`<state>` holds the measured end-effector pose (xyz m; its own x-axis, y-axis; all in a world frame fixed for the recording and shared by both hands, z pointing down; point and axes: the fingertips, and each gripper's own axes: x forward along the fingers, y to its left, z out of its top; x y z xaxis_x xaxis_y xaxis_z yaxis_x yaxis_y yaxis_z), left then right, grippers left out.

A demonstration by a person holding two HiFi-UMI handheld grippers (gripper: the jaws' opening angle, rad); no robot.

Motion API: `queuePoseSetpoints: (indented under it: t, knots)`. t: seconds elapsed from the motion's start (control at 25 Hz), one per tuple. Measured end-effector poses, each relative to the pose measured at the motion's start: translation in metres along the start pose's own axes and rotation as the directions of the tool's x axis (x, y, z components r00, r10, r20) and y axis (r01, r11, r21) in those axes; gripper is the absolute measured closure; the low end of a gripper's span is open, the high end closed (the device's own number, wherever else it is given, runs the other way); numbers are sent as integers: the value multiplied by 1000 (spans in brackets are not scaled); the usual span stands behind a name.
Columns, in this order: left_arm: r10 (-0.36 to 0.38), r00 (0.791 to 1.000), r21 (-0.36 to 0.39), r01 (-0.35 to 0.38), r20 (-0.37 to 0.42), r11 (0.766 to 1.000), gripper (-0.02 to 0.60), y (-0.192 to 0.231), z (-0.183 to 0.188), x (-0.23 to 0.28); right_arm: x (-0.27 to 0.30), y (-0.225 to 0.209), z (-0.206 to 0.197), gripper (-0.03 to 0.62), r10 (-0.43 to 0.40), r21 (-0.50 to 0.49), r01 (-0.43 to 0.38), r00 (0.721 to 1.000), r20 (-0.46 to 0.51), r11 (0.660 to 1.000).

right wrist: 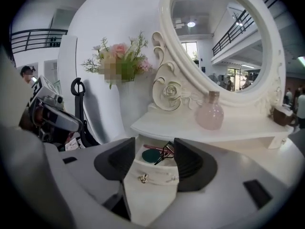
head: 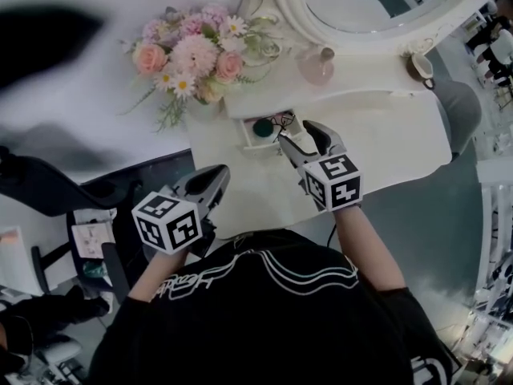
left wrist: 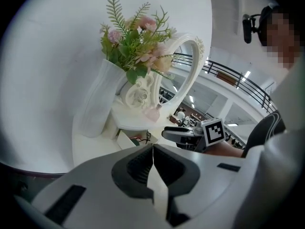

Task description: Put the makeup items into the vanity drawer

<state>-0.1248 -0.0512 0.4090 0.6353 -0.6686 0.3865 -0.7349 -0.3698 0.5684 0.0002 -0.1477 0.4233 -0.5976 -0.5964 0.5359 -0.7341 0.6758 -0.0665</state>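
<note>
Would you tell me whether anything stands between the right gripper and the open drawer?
Nothing visible does: the right gripper, jaws apart and empty, faces the drawer front directly, and the makeup items lie inside it.

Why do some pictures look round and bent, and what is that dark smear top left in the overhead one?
Left and right gripper views: wide-angle lenses bow the mirror and blacken the corners. Head view: the dark smear is too blurred to identify.

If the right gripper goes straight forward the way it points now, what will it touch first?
Most likely the drawer front, near its small gold knob, which shows between the right gripper's open jaws. Depth is unclear.
</note>
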Motion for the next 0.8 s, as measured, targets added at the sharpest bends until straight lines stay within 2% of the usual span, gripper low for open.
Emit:
queuePoseSetpoints:
  t: [0.24, 0.4, 0.6, 0.8]
  knots:
    - [-54, 998, 36, 53, 16, 998, 558, -18, 7, -10, -36, 19, 16, 345, 37, 62, -43, 995, 93, 997]
    - [-81, 996, 67, 79, 31, 995, 558, -29, 12, -19, -59, 38, 26, 407, 71, 79, -84, 985, 158, 993]
    - [-116, 992, 99, 111, 48, 989, 558, -43, 15, -35, -83, 70, 28, 523, 134, 69, -152, 966, 220, 986]
    - [-144, 988, 133, 135, 57, 982, 558, -54, 16, -50, -100, 108, 23, 565, 249, 54, -271, 934, 256, 961]
